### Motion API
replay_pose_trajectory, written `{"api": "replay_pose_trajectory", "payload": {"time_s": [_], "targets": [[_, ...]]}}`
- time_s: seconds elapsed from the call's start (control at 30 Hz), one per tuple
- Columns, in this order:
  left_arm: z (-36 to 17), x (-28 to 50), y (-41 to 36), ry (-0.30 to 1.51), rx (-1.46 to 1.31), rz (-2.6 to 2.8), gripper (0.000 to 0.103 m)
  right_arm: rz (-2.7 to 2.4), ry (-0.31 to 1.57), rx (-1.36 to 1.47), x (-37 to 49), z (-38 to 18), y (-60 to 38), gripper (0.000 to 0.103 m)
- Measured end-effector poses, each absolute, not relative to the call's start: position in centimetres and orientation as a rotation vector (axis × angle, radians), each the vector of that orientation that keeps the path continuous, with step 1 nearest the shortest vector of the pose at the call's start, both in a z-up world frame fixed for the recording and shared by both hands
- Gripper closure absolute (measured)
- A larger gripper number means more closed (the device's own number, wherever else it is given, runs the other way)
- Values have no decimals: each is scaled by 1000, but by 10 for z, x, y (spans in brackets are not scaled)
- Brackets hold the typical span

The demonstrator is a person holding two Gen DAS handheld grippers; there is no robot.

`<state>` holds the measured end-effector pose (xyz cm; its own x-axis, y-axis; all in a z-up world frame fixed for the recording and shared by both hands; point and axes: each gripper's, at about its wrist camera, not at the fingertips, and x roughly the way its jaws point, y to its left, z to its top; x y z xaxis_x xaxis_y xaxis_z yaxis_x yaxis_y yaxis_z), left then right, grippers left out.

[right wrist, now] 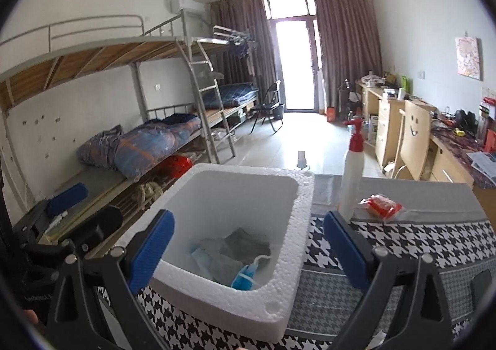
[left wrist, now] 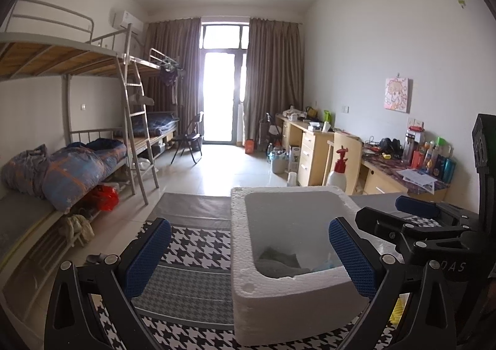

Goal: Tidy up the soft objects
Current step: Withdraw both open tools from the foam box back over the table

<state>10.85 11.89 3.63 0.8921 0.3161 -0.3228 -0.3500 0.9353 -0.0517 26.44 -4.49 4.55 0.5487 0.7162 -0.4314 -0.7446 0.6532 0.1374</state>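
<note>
A white foam box (left wrist: 248, 303) (right wrist: 288, 257) stands on the houndstooth-covered table (left wrist: 192, 244) (right wrist: 418, 235). In it lie a grey cloth (right wrist: 248, 244) (left wrist: 276, 257), a blue face mask (right wrist: 245, 278) and a pale blue mask (right wrist: 204, 254). My right gripper (right wrist: 249, 220) hangs open over the box's near rim, nothing between its blue pads (right wrist: 155, 244). My left gripper (left wrist: 248, 232) is open at the box's left wall, holding nothing. A red packet (right wrist: 381, 206) lies on the table to the right of the box. The right gripper (left wrist: 403, 216) also shows beside the box in the left wrist view.
A white spray bottle with a red pump (right wrist: 352, 170) (left wrist: 338, 173) stands behind the box's right corner. Bunk beds with bedding (left wrist: 71, 170) (right wrist: 139, 148) line the left wall, wooden desks with clutter (left wrist: 403, 164) (right wrist: 449, 145) the right. A folding chair (left wrist: 189, 139) stands by the balcony door.
</note>
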Motion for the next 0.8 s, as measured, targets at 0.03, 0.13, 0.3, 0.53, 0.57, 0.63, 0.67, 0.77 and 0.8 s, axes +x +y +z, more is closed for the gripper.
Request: {"api": "replay_pose_trajectory", "payload": {"time_s": [0.03, 0.13, 0.3, 0.53, 0.57, 0.63, 0.67, 0.77, 0.8], "targets": [[36, 109, 117, 319, -111, 344, 1, 860, 484, -63, 264, 46, -47, 4], [35, 111, 110, 318, -103, 333, 1, 850, 483, -56, 266, 44, -54, 4], [35, 113, 100, 322, -95, 315, 1, 770, 428, -56, 258, 43, -68, 4], [36, 115, 88, 321, -87, 298, 1, 721, 420, -81, 257, 44, -78, 3], [36, 115, 86, 319, -79, 298, 1, 726, 426, -71, 258, 44, -80, 3], [36, 116, 81, 320, -65, 295, 1, 724, 417, -67, 257, 43, -84, 3], [36, 116, 80, 322, -64, 291, 1, 717, 407, -71, 256, 43, -85, 3], [36, 117, 74, 324, -64, 275, 1, 695, 377, -88, 253, 43, -89, 3], [36, 118, 72, 323, -63, 272, 1, 695, 375, -87, 252, 41, -92, 3]]}}
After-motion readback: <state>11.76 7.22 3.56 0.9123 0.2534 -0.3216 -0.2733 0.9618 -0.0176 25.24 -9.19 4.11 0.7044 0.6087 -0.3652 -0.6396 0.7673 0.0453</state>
